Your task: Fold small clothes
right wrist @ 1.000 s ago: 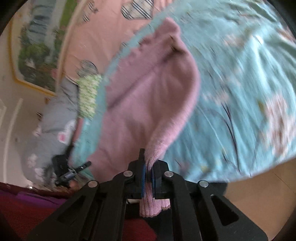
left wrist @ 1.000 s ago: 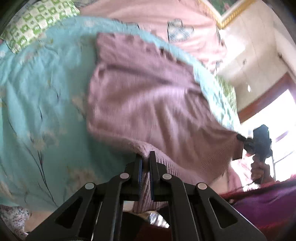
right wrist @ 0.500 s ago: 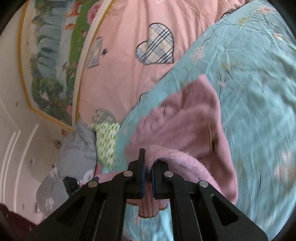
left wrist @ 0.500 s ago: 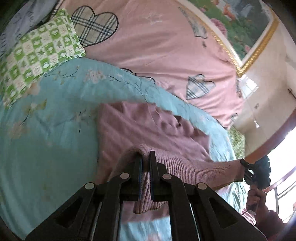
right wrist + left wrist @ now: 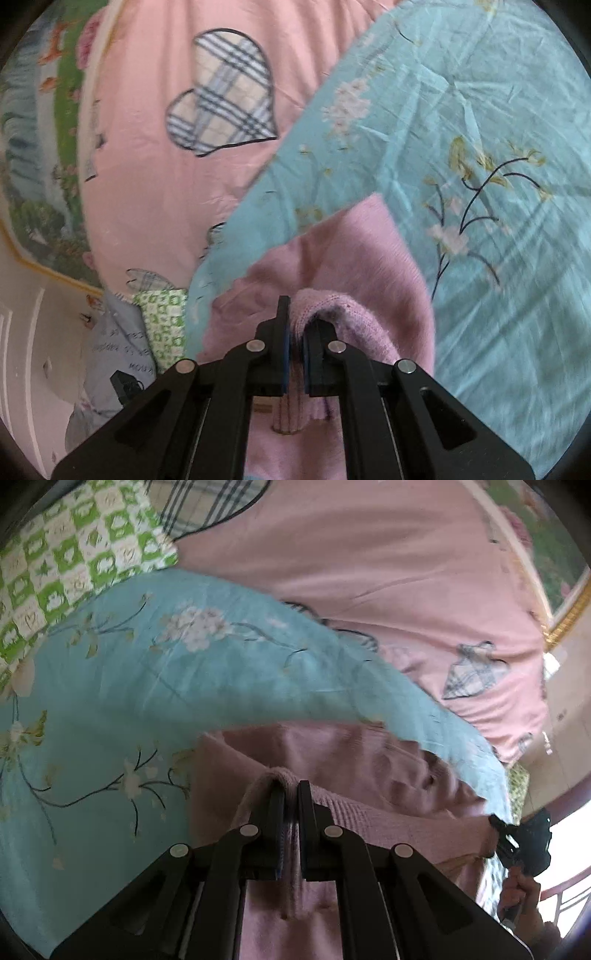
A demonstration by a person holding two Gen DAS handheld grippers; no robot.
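Note:
A mauve-pink knit garment (image 5: 351,760) lies on a light blue floral sheet (image 5: 110,701). My left gripper (image 5: 290,794) is shut on a ribbed edge of the garment, which folds over the fingertips. My right gripper (image 5: 295,317) is shut on another part of the same garment (image 5: 351,258), whose knit edge bunches over its fingers. The lifted edge runs low over the rest of the garment. The right gripper also shows in the left wrist view (image 5: 524,838), gripping the stretched edge at the right.
A pink quilt with plaid hearts (image 5: 166,155) lies beyond the blue sheet (image 5: 461,129). A green-and-white checked pillow (image 5: 55,565) sits at the far left. A framed landscape picture (image 5: 29,140) hangs on the wall. Grey bedding (image 5: 110,350) lies at the lower left.
Both grippers have carried the held edge forward over the garment and lower toward the sheet. Less of the garment's far part shows now; the quilt and pillow look closer.

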